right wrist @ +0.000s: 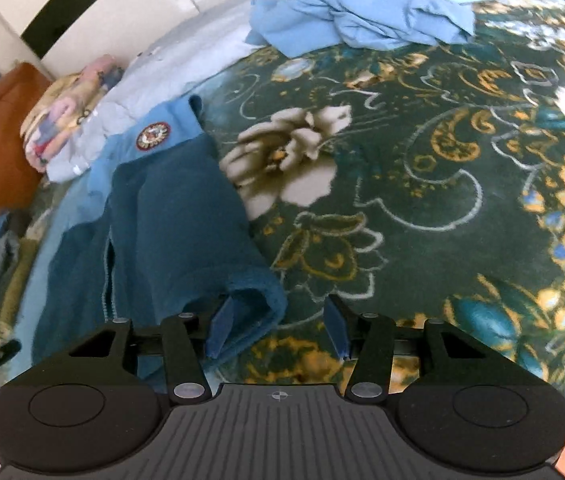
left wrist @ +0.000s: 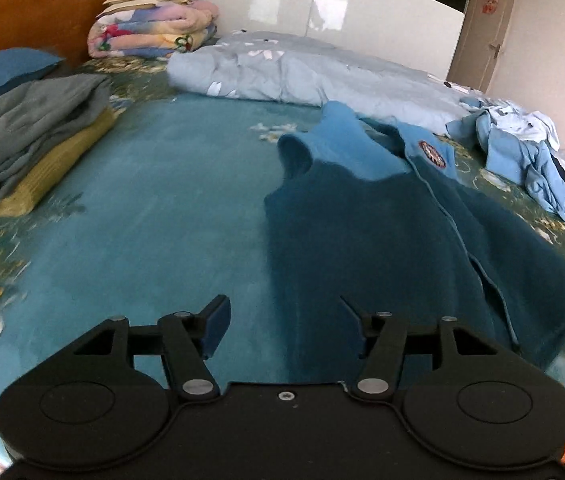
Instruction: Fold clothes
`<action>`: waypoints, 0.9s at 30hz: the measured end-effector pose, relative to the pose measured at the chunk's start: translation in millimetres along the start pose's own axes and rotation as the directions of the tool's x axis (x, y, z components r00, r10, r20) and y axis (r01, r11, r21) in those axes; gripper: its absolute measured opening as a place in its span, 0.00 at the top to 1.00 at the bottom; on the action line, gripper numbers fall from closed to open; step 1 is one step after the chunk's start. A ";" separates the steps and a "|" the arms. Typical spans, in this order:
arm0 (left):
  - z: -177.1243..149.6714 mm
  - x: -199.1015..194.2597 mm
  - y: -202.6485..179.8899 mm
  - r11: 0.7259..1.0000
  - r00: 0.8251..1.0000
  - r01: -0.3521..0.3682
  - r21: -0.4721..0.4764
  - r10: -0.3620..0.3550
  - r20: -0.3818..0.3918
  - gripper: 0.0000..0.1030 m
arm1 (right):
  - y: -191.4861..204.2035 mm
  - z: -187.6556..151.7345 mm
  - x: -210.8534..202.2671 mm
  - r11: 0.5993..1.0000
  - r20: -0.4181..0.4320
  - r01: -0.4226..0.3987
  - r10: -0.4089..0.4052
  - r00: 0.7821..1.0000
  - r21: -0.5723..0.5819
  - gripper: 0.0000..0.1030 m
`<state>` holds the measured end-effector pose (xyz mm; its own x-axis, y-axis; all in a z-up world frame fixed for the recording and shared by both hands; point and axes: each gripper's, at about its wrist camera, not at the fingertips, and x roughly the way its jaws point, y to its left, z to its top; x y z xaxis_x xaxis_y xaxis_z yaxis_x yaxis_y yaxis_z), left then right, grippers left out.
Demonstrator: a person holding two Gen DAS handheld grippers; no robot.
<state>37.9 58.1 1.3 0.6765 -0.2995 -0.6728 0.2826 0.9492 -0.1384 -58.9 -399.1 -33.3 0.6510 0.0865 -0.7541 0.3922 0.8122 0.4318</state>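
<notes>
Blue fleece vest (left wrist: 394, 232) lies spread on the bed cover (left wrist: 154, 208), right of centre, badge (left wrist: 432, 153) at far end. Left gripper (left wrist: 282, 330): jaws released, above the vest's near hem. Right gripper (right wrist: 278, 330): jaws released, vest's near corner between them. Folded stack (left wrist: 30, 140) far left; loose clothes (left wrist: 522, 148) far right.

I'm in a home bedroom: a bed w/ floral teal bedspread (left wrist: 142, 208), orange wooden headboard (left wrist: 42, 4), rolled quilt (left wrist: 150, 28) & pale blue duvet (left wrist: 302, 72) at the back, folded clothes stack (left wrist: 30, 136), glossy white wardrobe (left wrist: 322, 0), and a door (left wrist: 482, 28).
</notes>
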 end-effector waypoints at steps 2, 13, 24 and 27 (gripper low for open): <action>-9.9 -12.1 4.0 1.000 1.000 0.010 0.009 -0.010 -0.003 0.40 | 6.7 1.2 3.9 0.999 0.005 0.032 -0.032 0.999 -0.034 0.54; -41.5 -30.0 6.1 0.996 0.996 0.077 0.048 -0.075 -0.042 0.39 | 4.4 3.5 33.2 0.997 0.051 0.054 -0.056 0.997 0.049 0.53; -62.1 -18.7 -13.3 0.982 0.997 0.067 0.177 -0.058 -0.057 0.40 | 0.2 3.6 34.2 0.992 0.069 0.044 -0.052 0.996 0.118 0.63; -66.7 -11.0 -18.7 0.975 0.999 0.038 0.220 -0.030 -0.040 0.54 | 1.4 4.2 36.1 0.991 0.069 0.049 -0.058 0.996 0.121 0.66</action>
<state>-20.2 50.1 -37.1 0.6402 -0.3236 -0.6967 0.4508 0.8926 -0.0004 -32.1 -397.2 -57.9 0.6708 -0.0008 -0.7416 0.4993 0.7399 0.4509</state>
